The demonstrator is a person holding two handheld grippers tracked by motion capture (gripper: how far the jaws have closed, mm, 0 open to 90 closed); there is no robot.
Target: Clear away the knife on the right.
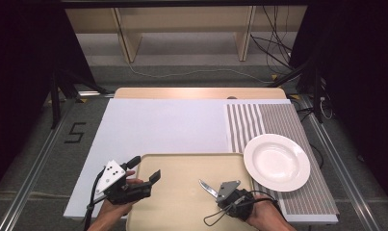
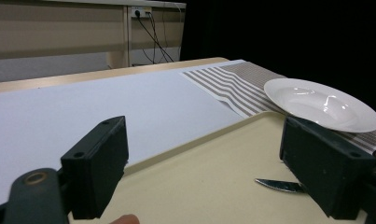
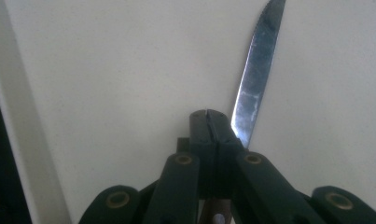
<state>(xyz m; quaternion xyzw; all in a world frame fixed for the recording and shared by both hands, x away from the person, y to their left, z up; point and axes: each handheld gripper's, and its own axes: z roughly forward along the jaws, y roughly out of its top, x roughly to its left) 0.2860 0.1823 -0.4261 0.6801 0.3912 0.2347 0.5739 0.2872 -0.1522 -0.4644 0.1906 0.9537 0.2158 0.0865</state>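
**Knife clamped over tray, left jaws spread**

Nearest the person, both hands enter at the bottom edge of the high view. The right hand-held gripper (image 1: 219,190) sits over the near right part of the beige tray (image 1: 182,166). Its jaws are pressed together on the handle end of a knife (image 1: 208,187). In the right gripper view the two black jaws meet flush, and the blade (image 3: 258,74) projects past them at a slant over the tray surface. A brown handle part shows below the jaws in that view. Whether the blade tip touches the tray cannot be told.

The left hand-held gripper (image 1: 146,168) is held over the near left corner of the tray. Its jaws are spread wide apart with nothing between them. In the left gripper view, the blade tip (image 2: 279,185) appears low over the tray, just beside the right-hand jaw.

Farther out, a white plate (image 1: 277,162) rests on a striped mat (image 1: 278,120) at the right side of the bench. The plate's near left edge sits just beside the tray's far right corner. A white sheet (image 1: 162,125) covers the bench left of the mat. The wooden bench (image 1: 196,93) edge shows beyond the sheet.

Past the bench, wooden shelving (image 1: 182,29) stands against the far wall, with cables (image 1: 273,43) hanging at its right.
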